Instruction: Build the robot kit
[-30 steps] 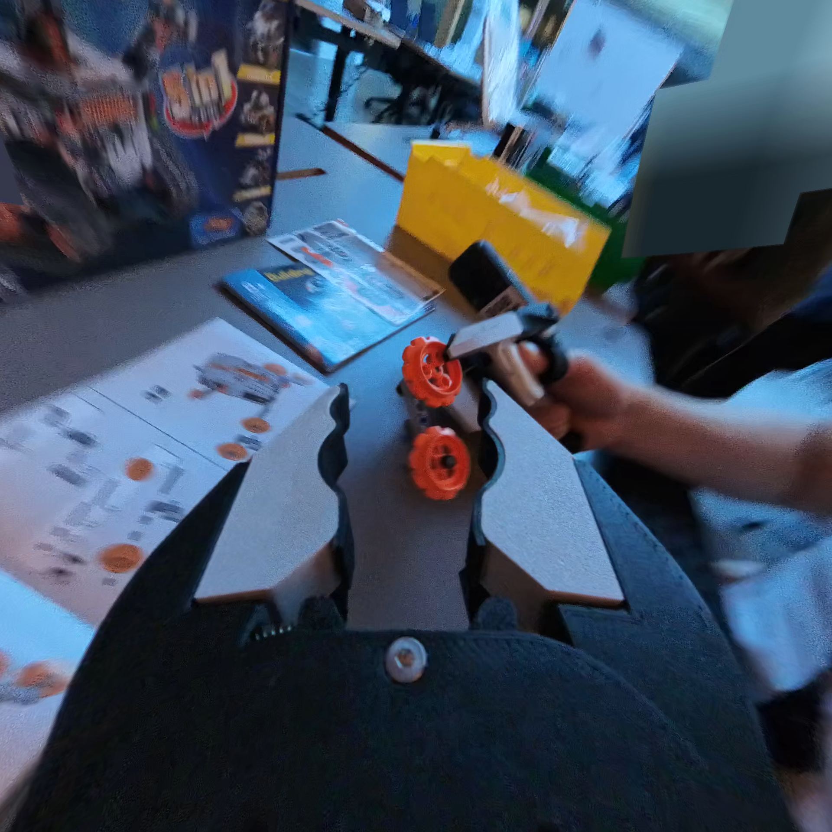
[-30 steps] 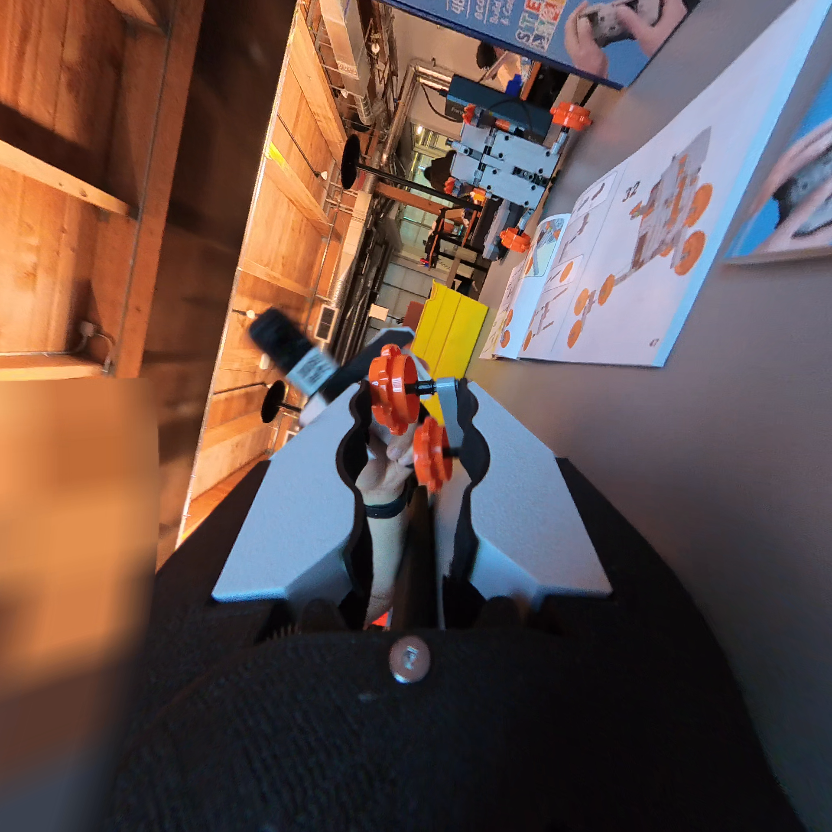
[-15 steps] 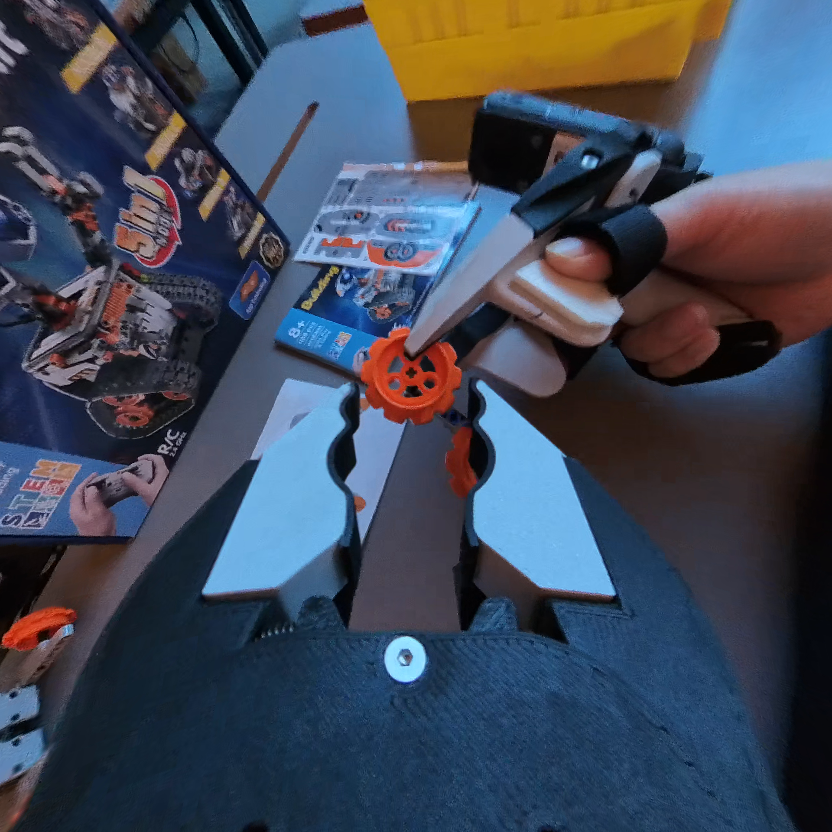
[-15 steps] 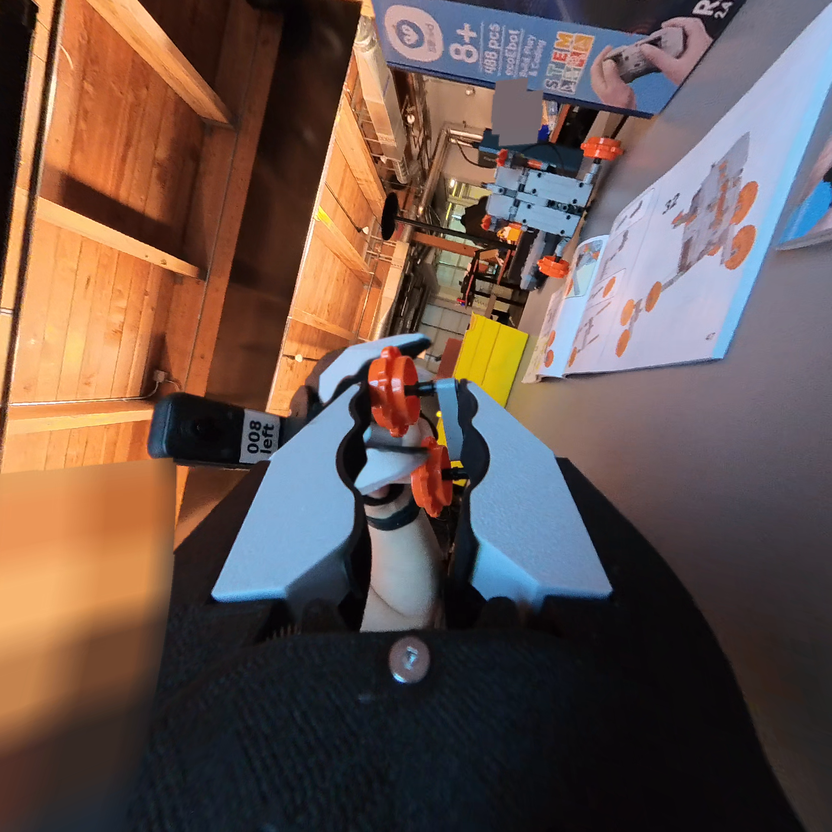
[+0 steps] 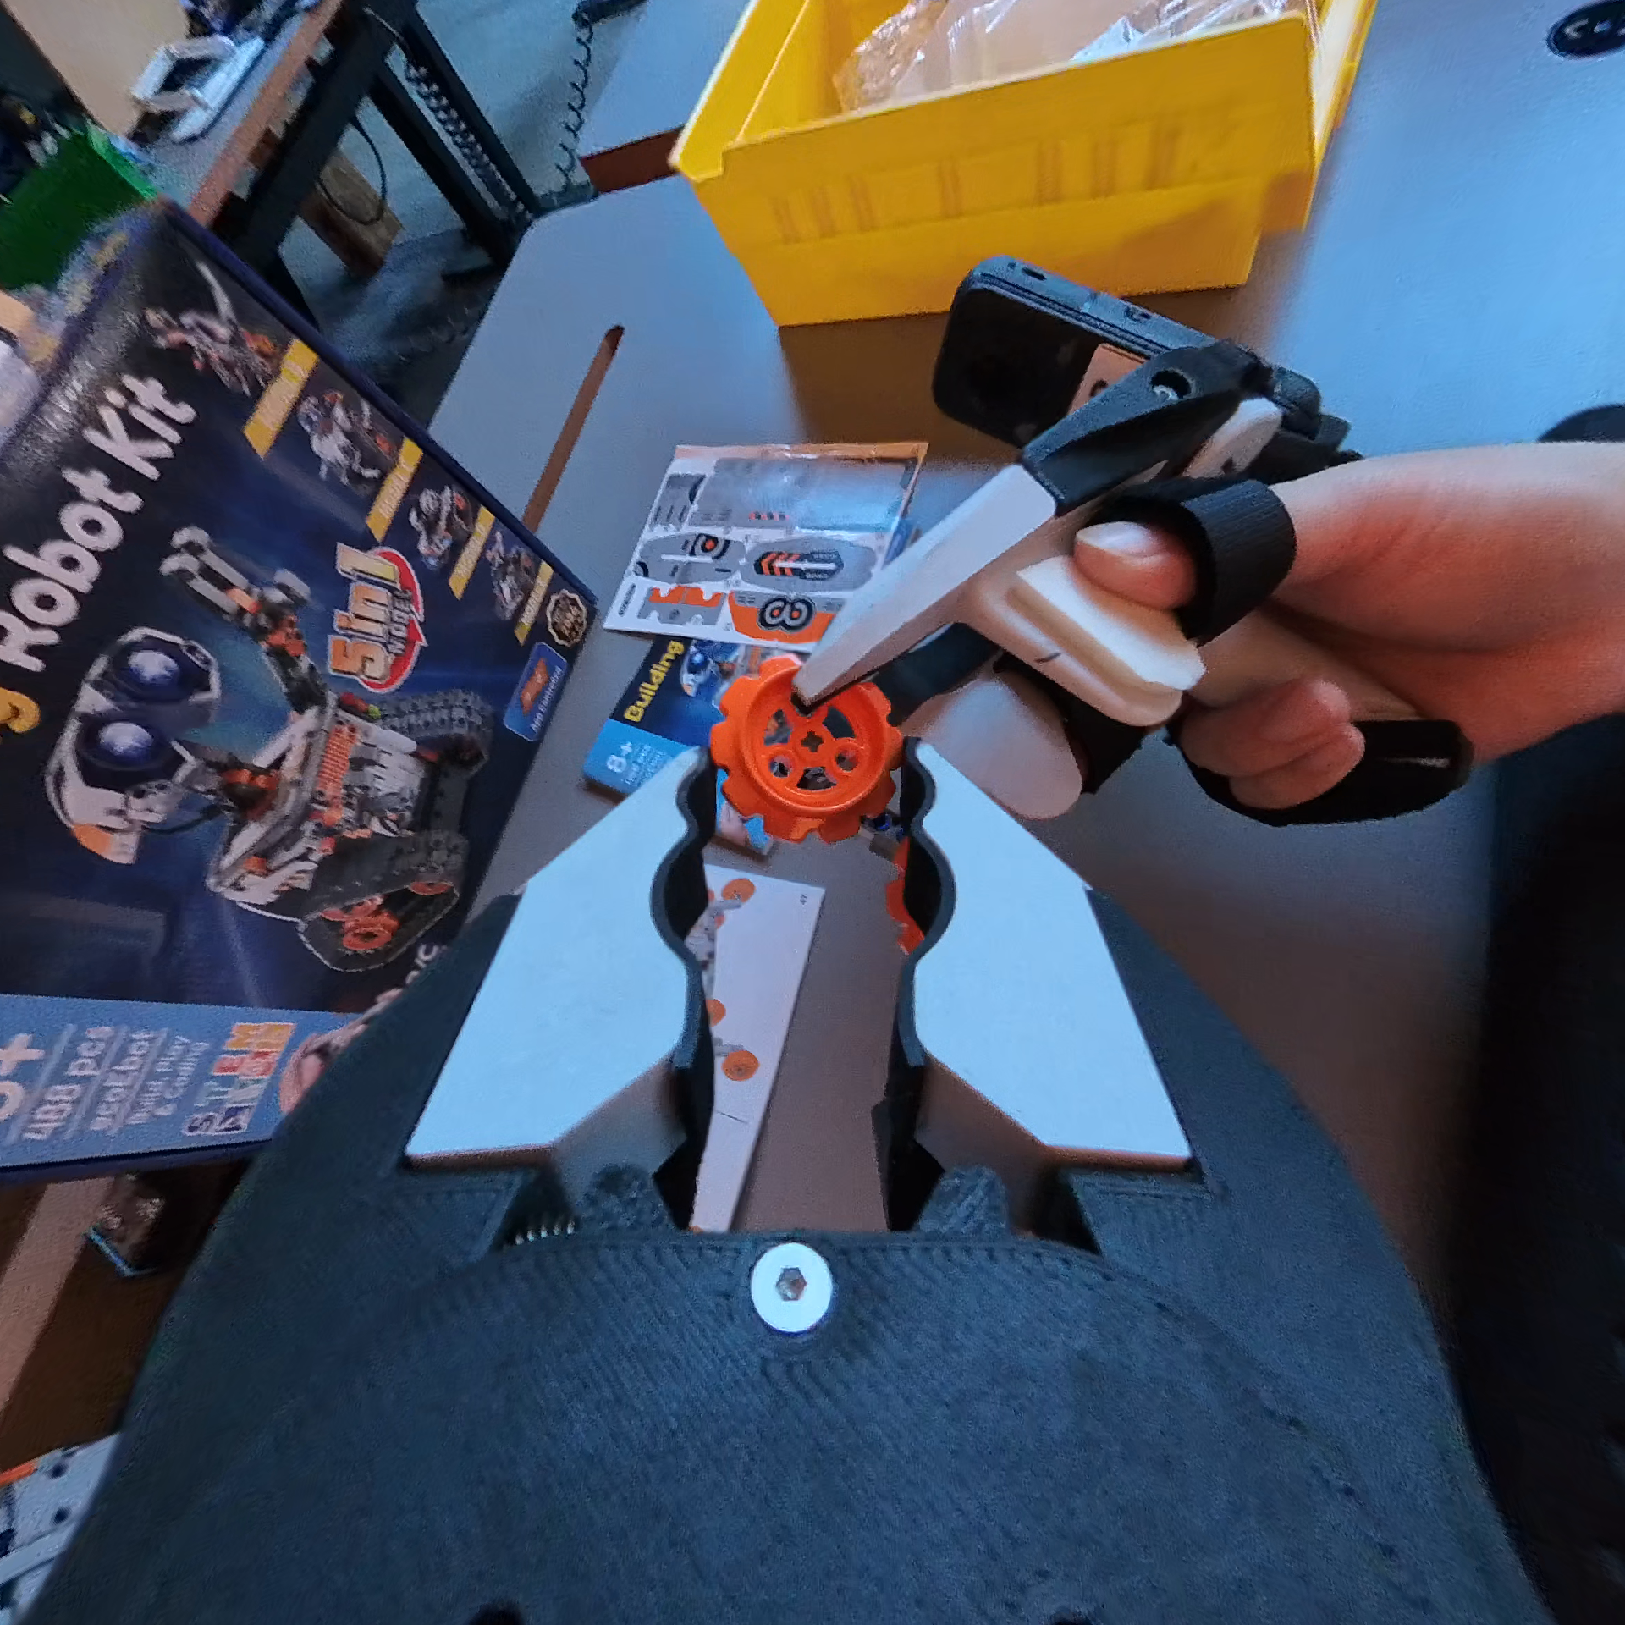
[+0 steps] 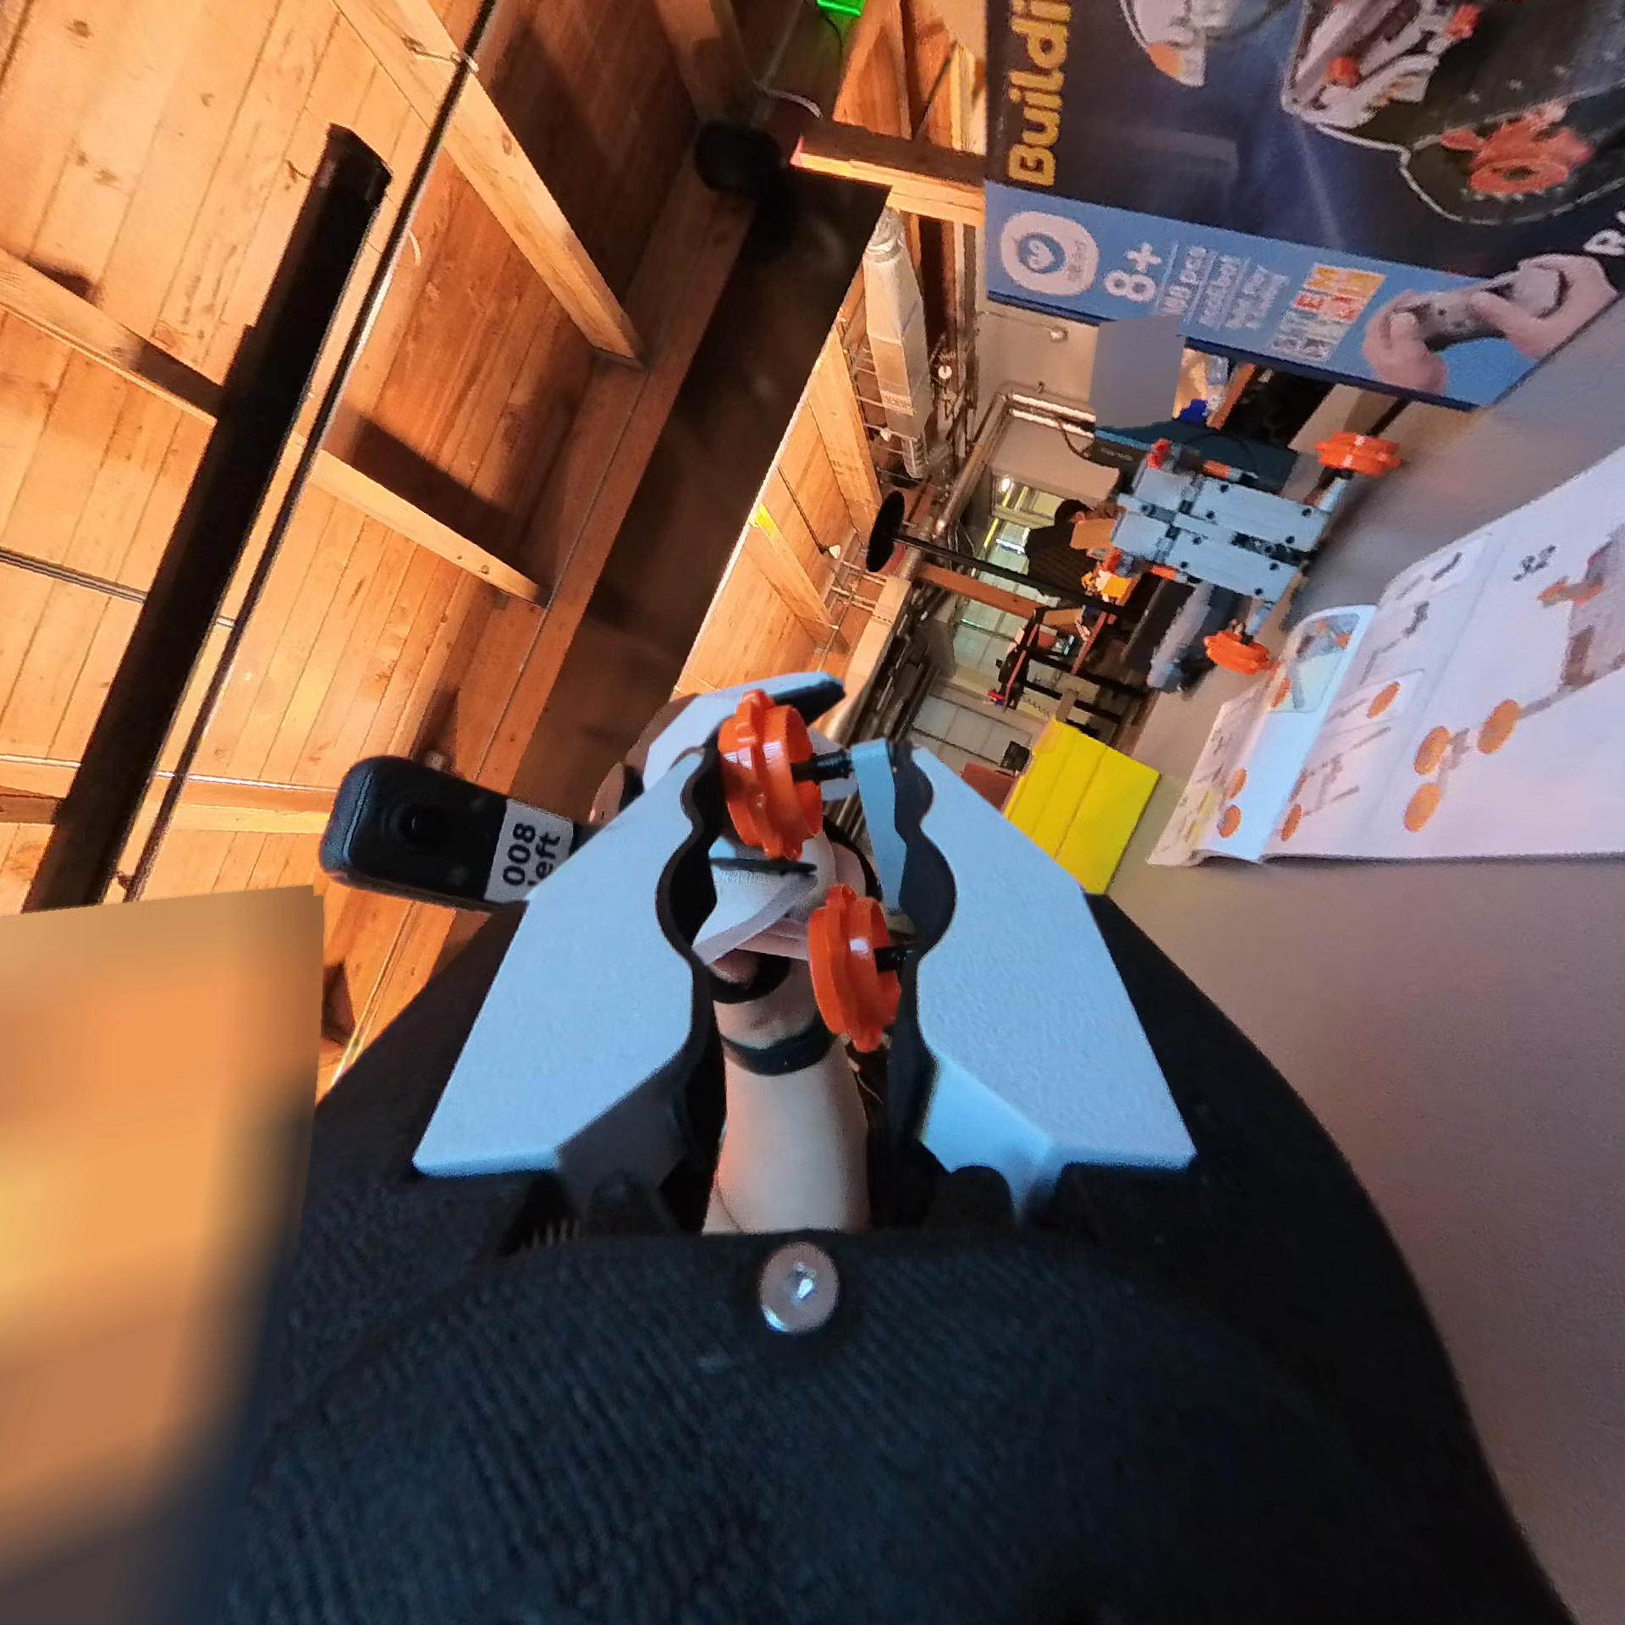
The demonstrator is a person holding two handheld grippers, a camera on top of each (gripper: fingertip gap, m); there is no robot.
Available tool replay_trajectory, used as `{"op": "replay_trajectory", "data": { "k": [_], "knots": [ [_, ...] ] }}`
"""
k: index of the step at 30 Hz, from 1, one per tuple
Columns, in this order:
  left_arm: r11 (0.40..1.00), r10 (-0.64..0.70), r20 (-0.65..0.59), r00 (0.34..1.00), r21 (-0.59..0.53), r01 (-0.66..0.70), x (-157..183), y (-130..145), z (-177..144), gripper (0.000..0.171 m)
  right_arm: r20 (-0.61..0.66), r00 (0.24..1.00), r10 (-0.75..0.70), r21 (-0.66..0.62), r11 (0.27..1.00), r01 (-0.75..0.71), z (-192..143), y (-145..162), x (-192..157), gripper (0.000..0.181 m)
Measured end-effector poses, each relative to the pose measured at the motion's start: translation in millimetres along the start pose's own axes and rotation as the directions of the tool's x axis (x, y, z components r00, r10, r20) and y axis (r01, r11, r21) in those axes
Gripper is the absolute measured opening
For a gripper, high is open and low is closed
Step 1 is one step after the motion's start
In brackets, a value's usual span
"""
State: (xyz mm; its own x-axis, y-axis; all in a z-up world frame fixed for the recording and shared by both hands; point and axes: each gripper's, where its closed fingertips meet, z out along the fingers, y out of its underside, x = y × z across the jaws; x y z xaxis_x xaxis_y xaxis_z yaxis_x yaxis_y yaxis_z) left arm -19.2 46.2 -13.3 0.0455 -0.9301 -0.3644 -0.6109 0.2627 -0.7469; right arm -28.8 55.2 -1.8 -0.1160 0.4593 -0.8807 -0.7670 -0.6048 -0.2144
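Observation:
My right gripper [image 6: 805, 778] is shut on a small assembly: a grey beam [image 6: 879, 818] with two orange toothed wheels on black axles. The upper wheel [image 6: 765, 783] presses against its left finger and the lower wheel [image 6: 853, 967] sits deeper between the jaws. My left gripper [image 5: 805, 774] is open, and its fingertips flank the upper wheel [image 5: 805, 747] closely. I cannot tell whether they touch it. The second wheel [image 5: 897, 897] peeks out behind the left gripper's right finger. In the left wrist view, the right gripper's upper finger [image 5: 923, 589] rests on the wheel's face, held by a hand [image 5: 1407, 598].
On the grey table are a yellow bin [image 5: 1011, 202] holding plastic bags, a dark blue kit box [image 5: 264, 659], a sticker sheet [image 5: 774, 545], a blue booklet [image 5: 651, 721], an open instruction booklet [image 6: 1451, 747] and a partly built grey model [image 6: 1231, 528].
The left gripper has swung round and closed in on the assembly, so the upper wheel now sits between its fingertips. The right gripper has kept its hold on the assembly.

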Motion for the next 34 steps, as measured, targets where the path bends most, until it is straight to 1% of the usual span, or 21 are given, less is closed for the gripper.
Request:
{"op": "replay_trajectory", "data": {
  "k": [4, 7, 8, 9, 11, 12, 13, 14, 16, 18, 19, 20, 22, 23, 25, 26, 27, 29, 32, 33, 34],
  "knots": [
    [1.0, -0.01, 0.007, 1.0, 0.019, 0.01, -1.0, -15.5, -5.1, 0.039, 0.056, 0.998, -0.036, 0.031, 0.999, 0.034, -0.9, -4.8, -17.3, 0.038],
    [0.988, -0.116, -0.07, 0.991, 0.091, 0.122, -4.4, -33.9, -22.3, 0.039, 0.12, 0.988, -0.101, 0.065, 0.993, 0.094, -3.5, -10.0, -37.4, 0.049],
    [0.975, -0.166, -0.119, 0.979, 0.126, 0.18, -5.8, -41.2, -30.7, 0.039, 0.14, 0.981, -0.134, 0.091, 0.988, 0.122, -6.6, -14.1, -45.2, 0.051],
    [0.956, -0.214, -0.187, 0.959, 0.162, 0.245, -6.4, -49.2, -40.5, 0.039, 0.16, 0.971, -0.18, 0.123, 0.979, 0.162, -10.3, -18.5, -54.3, 0.047],
    [0.901, -0.285, -0.349, 0.892, 0.22, 0.374, -6.3, -66.1, -63.4, 0.038, 0.171, 0.936, -0.306, 0.15, 0.948, 0.282, -14.9, -21.6, -71.3, 0.039],
    [0.877, -0.29, -0.434, 0.853, 0.237, 0.418, -4.1, -73.9, -75.7, 0.038, 0.166, 0.909, -0.383, 0.145, 0.921, 0.362, -15.1, -20.0, -78.8, 0.035],
    [0.86, -0.282, -0.497, 0.821, 0.248, 0.446, -2.8, -79.9, -86.8, 0.038, 0.16, 0.868, -0.47, 0.134, 0.882, 0.452, -14.0, -17.0, -86.8, 0.029],
    [0.85, -0.277, -0.536, 0.797, 0.25, 0.464, -2.9, -83.8, -95.5, 0.038, 0.152, 0.813, -0.562, 0.118, 0.827, 0.549, -11.8, -12.7, -94.6, 0.026],
    [0.837, -0.258, -0.621, 0.741, 0.239, 0.491, 1.8, -91.5, -112.4, 0.039, 0.127, 0.655, -0.744, 0.073, 0.666, 0.742, -5.0, -2.5, -108.6, 0.021],
    [0.828, -0.239, -0.67, 0.703, 0.238, 0.508, 4.4, -99.5, -126.1, 0.038, 0.153, 0.473, -0.867, 0.051, 0.485, 0.873, 3.3, 10.0, -127.8, 0.017],
    [0.827, -0.227, -0.687, 0.691, 0.239, 0.509, 5.6, -102.8, -132.0, 0.038, 0.179, 0.396, -0.901, 0.049, 0.41, 0.911, 7.9, 16.6, -138.0, 0.017],
    [0.829, -0.216, -0.696, 0.685, 0.24, 0.505, 6.5, -105.4, -136.7, 0.038, 0.218, 0.332, -0.918, 0.052, 0.351, 0.935, 12.8, 23.8, -148.2, 0.017],
    [0.827, -0.201, -0.705, 0.681, 0.251, 0.503, 6.9, -111.2, -145.4, 0.039, 0.329, 0.244, -0.912, 0.063, 0.279, 0.958, 20.9, 40.1, -168.0, 0.022],
    [0.82, -0.194, -0.721, 0.665, 0.252, 0.513, 7.8, -115.2, -151.6, 0.039, 0.352, 0.2, -0.914, 0.072, 0.24, 0.968, 24.9, 42.4, -176.0, 0.027],
    [0.812, -0.205, -0.725, 0.657, 0.248, 0.528, 4.6, -121.2, -160.0, 0.039, 0.317, 0.094, -0.944, 0.061, 0.119, 0.991, 36.2, 34.5, -183.9, 0.025],
    [0.816, -0.205, -0.716, 0.668, 0.252, 0.52, 2.4, -123.3, -163.5, 0.039, 0.311, 0.06, -0.949, 0.035, 0.075, 0.997, 42.5, 31.7, -186.6, 0.024],
    [0.823, -0.203, -0.702, 0.683, 0.255, 0.507, 0.2, -125.2, -166.8, 0.039, 0.344, 0.045, -0.938, 0.022, 0.057, 0.998, 47.6, 34.9, -192.6, 0.024],
    [0.831, -0.22, -0.682, 0.698, 0.243, 0.5, -5.3, -130.8, -173.7, 0.039, 0.383, 0.058, -0.922, -0.002, 0.062, 0.998, 61.6, 38.6, -205.6, 0.02],
    [0.838, -0.259, -0.678, 0.688, 0.197, 0.509, -10.9, -141.8, -185.3, 0.039, 0.446, 0.101, -0.889, -0.104, 0.061, 0.993, 81.7, 46.6, -209.7, 0.018],
    [0.839, -0.28, -0.676, 0.682, 0.173, 0.516, -12.5, -144.9, -188.1, 0.039, 0.446, 0.09, -0.891, -0.117, 0.041, 0.992, 85.8, 47.0, -210.4, 0.018],
    [0.839, -0.303, -0.673, 0.675, 0.148, 0.524, -14.2, -147.7, -190.4, 0.039, 0.439, 0.05, -0.897, -0.102, 0.006, 0.995, 87.6, 46.9, -212.6, 0.019]
  ]
}}
